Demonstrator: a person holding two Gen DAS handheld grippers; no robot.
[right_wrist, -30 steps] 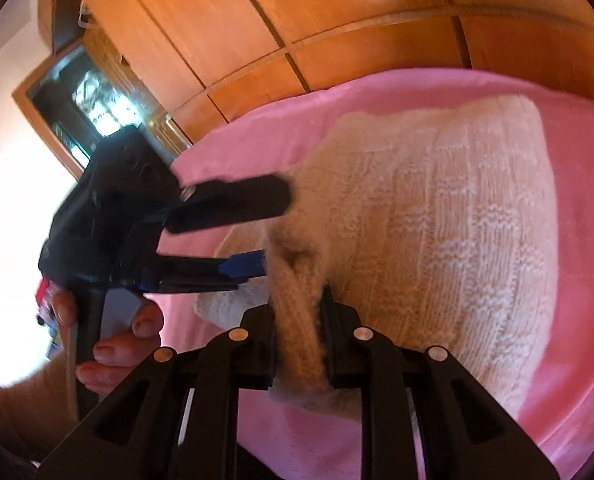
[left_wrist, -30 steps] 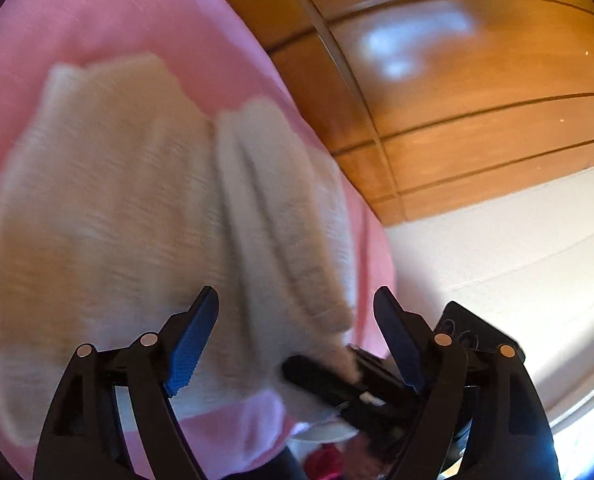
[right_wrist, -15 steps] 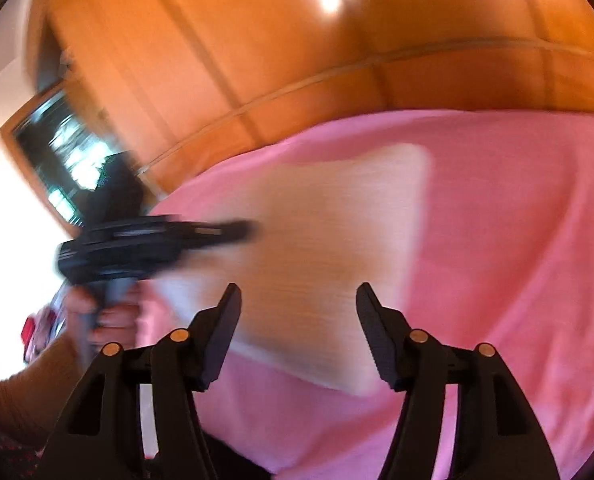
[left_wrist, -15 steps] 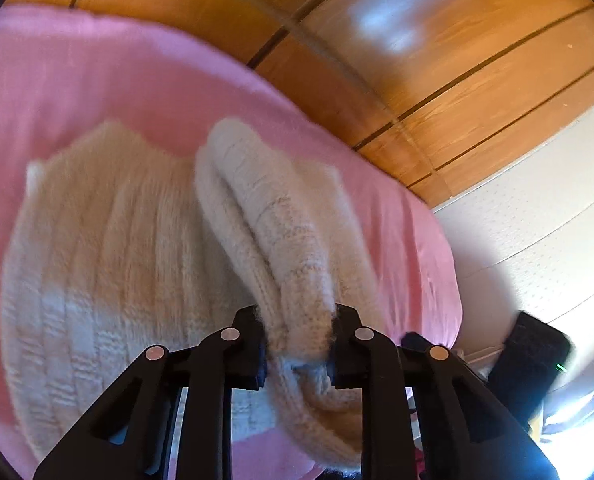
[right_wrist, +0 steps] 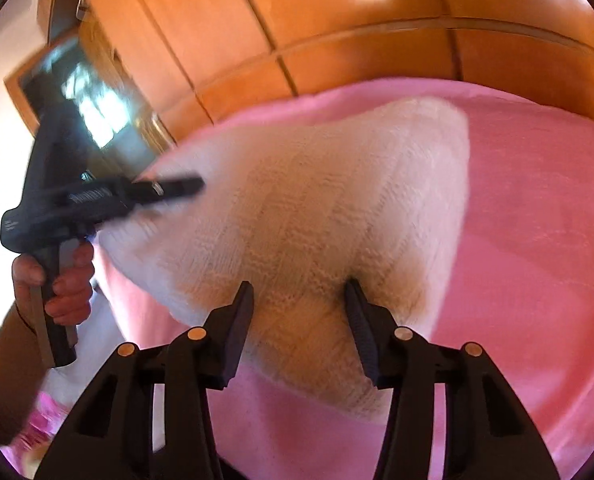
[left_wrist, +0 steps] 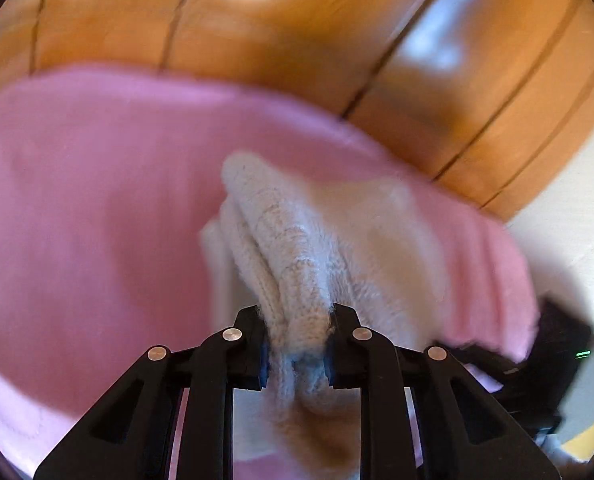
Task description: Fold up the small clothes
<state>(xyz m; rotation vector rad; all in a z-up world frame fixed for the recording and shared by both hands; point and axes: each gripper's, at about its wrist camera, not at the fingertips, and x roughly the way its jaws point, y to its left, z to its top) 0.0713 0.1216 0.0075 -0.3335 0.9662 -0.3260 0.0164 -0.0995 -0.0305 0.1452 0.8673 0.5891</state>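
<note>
A cream knitted garment [right_wrist: 325, 208] lies on a pink blanket [right_wrist: 537, 240]. My left gripper [left_wrist: 297, 344] is shut on a bunched fold of the garment [left_wrist: 297, 248] and lifts it off the blanket. In the right wrist view the left gripper [right_wrist: 185, 188] shows at the garment's left edge, held by a hand [right_wrist: 61, 284]. My right gripper [right_wrist: 299, 292] is open, its fingers down on either side of the garment's near part, not closed on it.
Wooden wardrobe panels [right_wrist: 337, 40] stand right behind the pink blanket [left_wrist: 77, 200]. A dark mirror or screen [right_wrist: 89, 112] is at far left. The blanket's edge drops off on the left in the right wrist view.
The left gripper closed on the fold the right gripper had held and has pulled it up. The right gripper let go, opened, and has come down over the garment's near part.
</note>
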